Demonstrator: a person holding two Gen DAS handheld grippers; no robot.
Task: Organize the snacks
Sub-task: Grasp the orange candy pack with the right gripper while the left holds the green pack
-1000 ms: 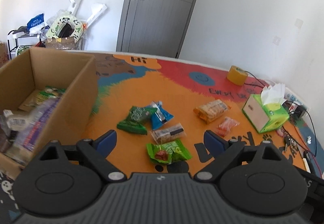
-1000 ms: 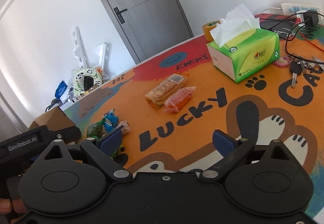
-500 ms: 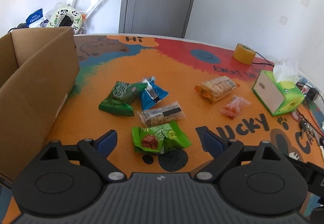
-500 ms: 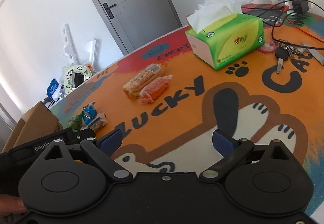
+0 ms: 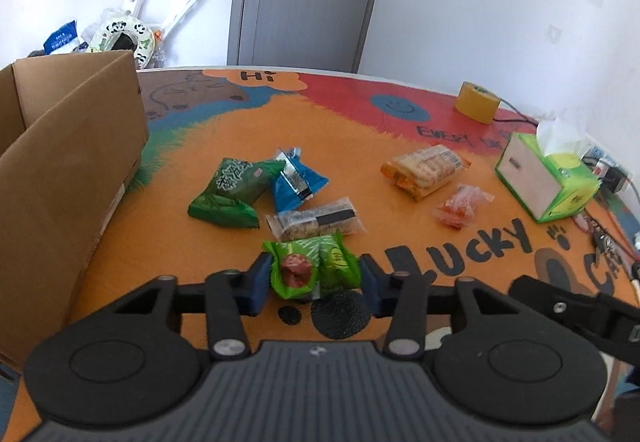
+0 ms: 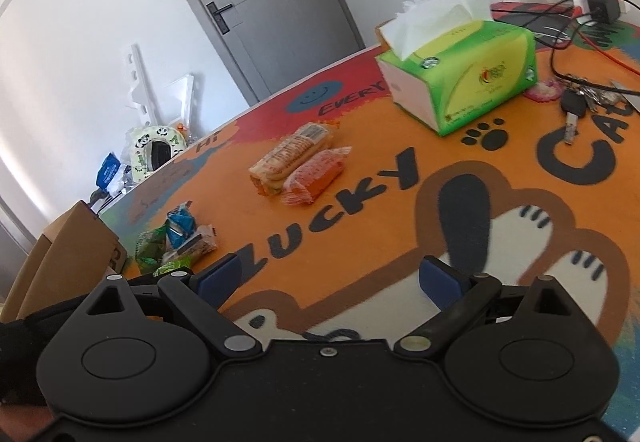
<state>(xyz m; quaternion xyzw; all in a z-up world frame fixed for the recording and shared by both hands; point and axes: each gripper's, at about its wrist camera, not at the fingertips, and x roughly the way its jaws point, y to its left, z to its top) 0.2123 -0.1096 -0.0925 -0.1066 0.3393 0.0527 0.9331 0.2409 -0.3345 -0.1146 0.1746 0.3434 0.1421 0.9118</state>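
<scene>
My left gripper (image 5: pixel 314 282) has closed in on a light green snack packet (image 5: pixel 312 270), one blue pad at each side of it, on the orange mat. Beyond it lie a clear cereal bar (image 5: pixel 316 223), a blue packet (image 5: pixel 296 180) and a dark green packet (image 5: pixel 230 192). An orange cracker pack (image 5: pixel 424 170) and a small red packet (image 5: pixel 460 207) lie to the right. The cardboard box (image 5: pixel 68 178) stands at the left. My right gripper (image 6: pixel 328 276) is open and empty above the mat, with the crackers (image 6: pixel 292 156) ahead.
A green tissue box (image 6: pixel 464 74) stands at the right, with keys (image 6: pixel 576 104) and cables (image 6: pixel 560 38) beside it. A yellow tape roll (image 5: pixel 478 107) sits at the table's far edge. A grey door and clutter stand behind the table.
My left gripper moved forward and down from beside the box and its jaws narrowed around the light green packet. My right gripper drifted a little to the left, staying open.
</scene>
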